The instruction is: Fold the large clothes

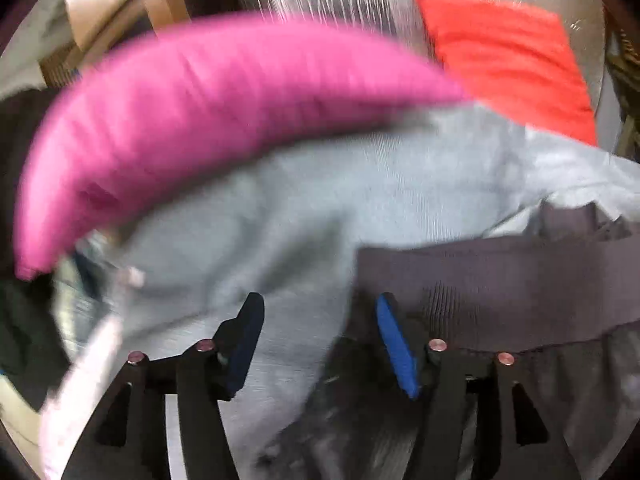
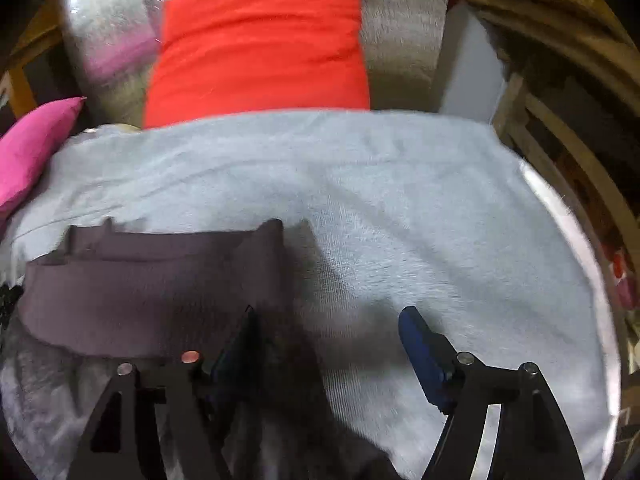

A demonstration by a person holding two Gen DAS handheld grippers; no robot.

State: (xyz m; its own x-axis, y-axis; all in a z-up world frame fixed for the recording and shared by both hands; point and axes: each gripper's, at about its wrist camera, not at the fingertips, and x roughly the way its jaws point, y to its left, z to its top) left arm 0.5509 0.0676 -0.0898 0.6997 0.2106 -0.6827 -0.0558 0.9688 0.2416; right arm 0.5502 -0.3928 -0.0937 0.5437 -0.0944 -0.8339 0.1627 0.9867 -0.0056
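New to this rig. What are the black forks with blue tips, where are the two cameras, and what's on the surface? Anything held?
No robot here: a person holds a two-finger gripper in each hand, and each carries a fisheye camera looking along its fingers. The forks are the left gripper and right gripper; the blue parts are finger pads. One picture comes from each wrist. Both stand open, holding nothing. Below lies a dark garment with a ribbed band on a light grey cloth. Behind are a red cushion and a pink cushion. The left view is motion-blurred.
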